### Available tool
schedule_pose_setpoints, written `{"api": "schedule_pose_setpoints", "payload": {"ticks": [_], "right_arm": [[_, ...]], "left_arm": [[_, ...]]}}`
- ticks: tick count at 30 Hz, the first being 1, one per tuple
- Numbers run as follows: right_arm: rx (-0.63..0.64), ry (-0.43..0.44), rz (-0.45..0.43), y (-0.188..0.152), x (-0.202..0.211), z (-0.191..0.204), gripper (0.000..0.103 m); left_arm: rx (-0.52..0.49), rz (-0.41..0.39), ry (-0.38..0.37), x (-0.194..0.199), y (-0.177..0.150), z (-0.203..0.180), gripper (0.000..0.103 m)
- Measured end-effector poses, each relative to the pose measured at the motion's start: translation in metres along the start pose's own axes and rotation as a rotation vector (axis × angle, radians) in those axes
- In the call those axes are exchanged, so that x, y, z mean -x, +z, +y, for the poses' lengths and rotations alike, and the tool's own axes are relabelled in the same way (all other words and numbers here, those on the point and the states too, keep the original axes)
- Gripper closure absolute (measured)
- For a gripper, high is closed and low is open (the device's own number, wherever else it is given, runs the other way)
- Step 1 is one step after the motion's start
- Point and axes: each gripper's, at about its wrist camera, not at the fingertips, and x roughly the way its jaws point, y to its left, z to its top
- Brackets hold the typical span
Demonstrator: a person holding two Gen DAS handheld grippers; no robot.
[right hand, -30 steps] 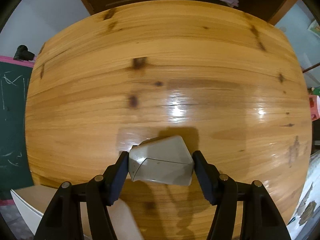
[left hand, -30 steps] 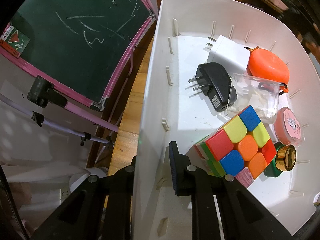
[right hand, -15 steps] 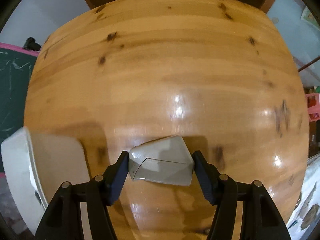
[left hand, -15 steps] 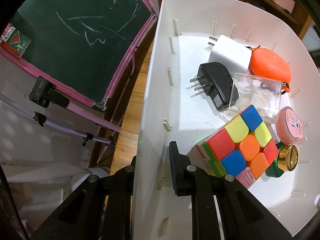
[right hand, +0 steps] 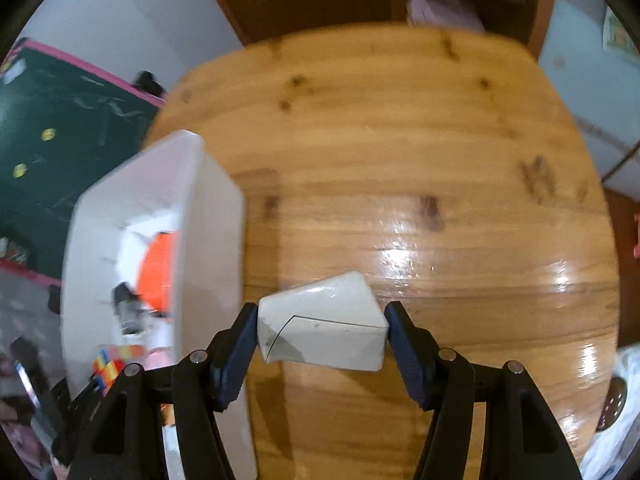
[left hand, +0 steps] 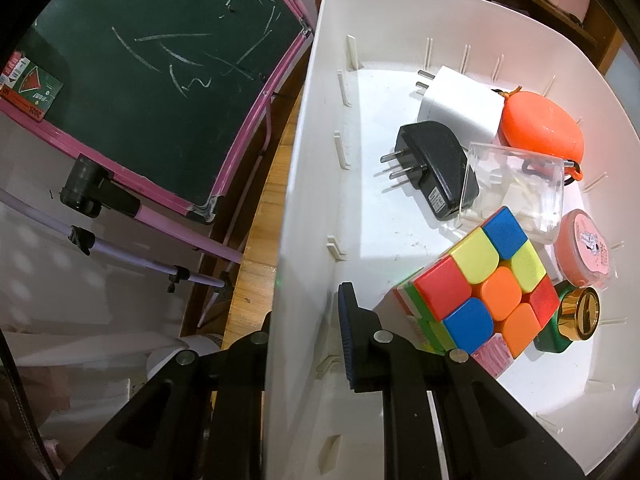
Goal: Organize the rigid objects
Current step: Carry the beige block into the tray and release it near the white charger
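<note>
Both tools share one build. The left gripper [left hand: 306, 334] has matte black plastic fingers with slotted cut-outs, round silver screw heads at the pivots, and ribbed dark-blue pads [left hand: 347, 336]. The right gripper [right hand: 320, 344] shows the same black arms, silver screws and blue pads [right hand: 404, 354].

Glossy varnished wood table [right hand: 400, 200] — smooth white plastic bin [left hand: 320, 160], shiny gold metallic cap [left hand: 580, 314], clear plastic box [left hand: 516, 188]

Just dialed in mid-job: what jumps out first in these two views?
The bright puzzle cube lies in the white bin nearest the left tool, which is clamped on the bin's side wall. Behind it lie an orange case and two chargers. The right tool holds a pale grey box above the wooden table, beside the bin.
</note>
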Motion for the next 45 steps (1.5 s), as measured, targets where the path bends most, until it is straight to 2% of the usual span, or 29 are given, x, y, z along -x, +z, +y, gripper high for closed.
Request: {"api": "schedule_pose_setpoints", "payload": {"ticks": [3,8,13,18,25,40,45], "right_arm": [[0.072,-0.007,-0.094,0.004,0.029,0.026,0.039],[0.200,0.022,-0.213,-0.014,0.081,0.049,0.039],[0.347,0.023,-0.266,-0.020,0.083,0.093,0.039],[0.427,0.060,-0.224,-0.015,0.054,0.128,0.039],[0.508,0.030,-0.225,-0.007,0.023,0.164,0.039],[0.489,-0.040,-0.108,0.024,-0.052,0.175,0.039],[0.474,-0.036,-0.054,0.031,-0.071,0.180,0.038]], "left_arm": [[0.000,-0.006,0.003,0.001,-0.001,0.000,0.085],[0.001,-0.007,0.004,0.002,-0.002,0.000,0.085],[0.005,-0.007,0.002,0.002,-0.002,0.001,0.085],[0.008,-0.009,-0.001,0.002,-0.003,0.002,0.085],[0.006,-0.015,-0.003,0.004,-0.005,0.000,0.085],[-0.002,-0.015,-0.003,0.004,-0.004,-0.004,0.085],[0.000,-0.014,-0.004,0.004,-0.004,-0.004,0.085]]}}
